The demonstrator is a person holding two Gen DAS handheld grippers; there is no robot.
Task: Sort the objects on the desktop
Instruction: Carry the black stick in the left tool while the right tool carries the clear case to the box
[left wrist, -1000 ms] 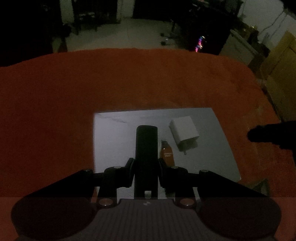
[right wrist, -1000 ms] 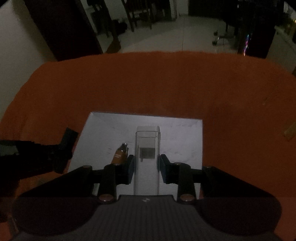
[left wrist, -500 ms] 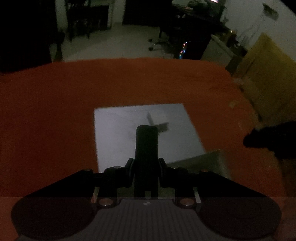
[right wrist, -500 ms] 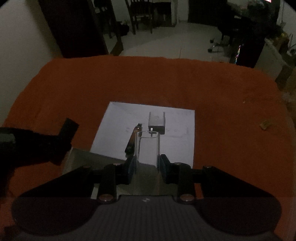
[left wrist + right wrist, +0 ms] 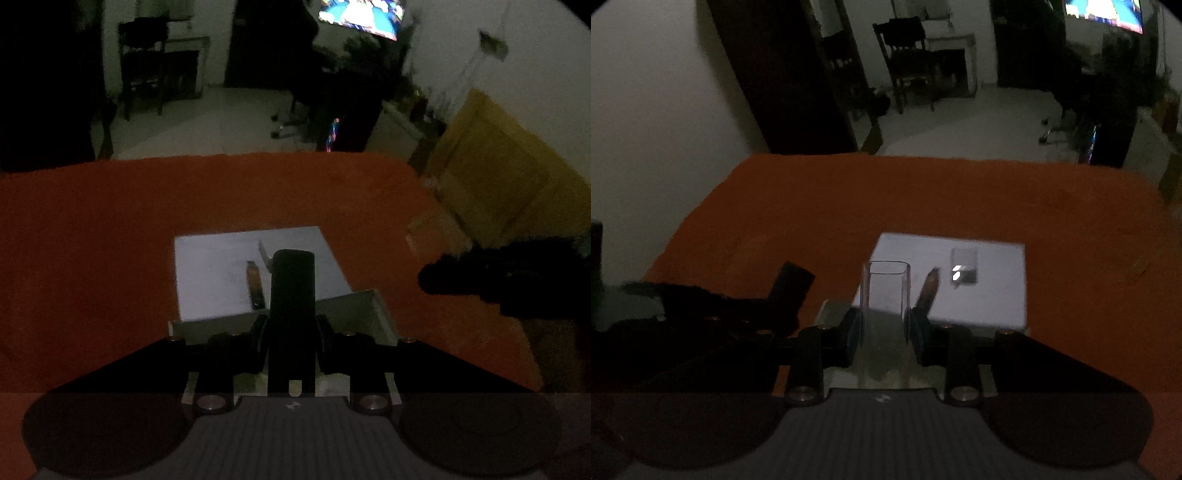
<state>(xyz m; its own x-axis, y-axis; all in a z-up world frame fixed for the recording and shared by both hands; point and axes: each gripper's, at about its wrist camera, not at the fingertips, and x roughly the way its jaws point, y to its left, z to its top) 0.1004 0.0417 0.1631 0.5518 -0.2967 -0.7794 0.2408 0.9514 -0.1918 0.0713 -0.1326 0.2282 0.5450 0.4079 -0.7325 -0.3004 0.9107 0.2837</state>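
The scene is dim. My left gripper [image 5: 291,328] is shut on a black oblong object [image 5: 292,295] and holds it above a grey open box [image 5: 354,310]. My right gripper [image 5: 884,328] is shut on a clear plastic case [image 5: 885,295] above the same grey box [image 5: 831,310]. A white sheet [image 5: 218,273] lies on the orange tablecloth [image 5: 110,240]. On the sheet lie a small brown bottle [image 5: 255,284], also in the right wrist view [image 5: 929,286], and a white charger block [image 5: 964,271].
The other gripper shows as a dark shape at the right of the left wrist view [image 5: 509,280] and at the left of the right wrist view [image 5: 738,299]. A yellow board [image 5: 498,177] stands off the table's right. Chairs and a lit screen are behind.
Both grippers have pulled back and risen with their objects. The grey box has come into view beneath them and the sheet has receded.
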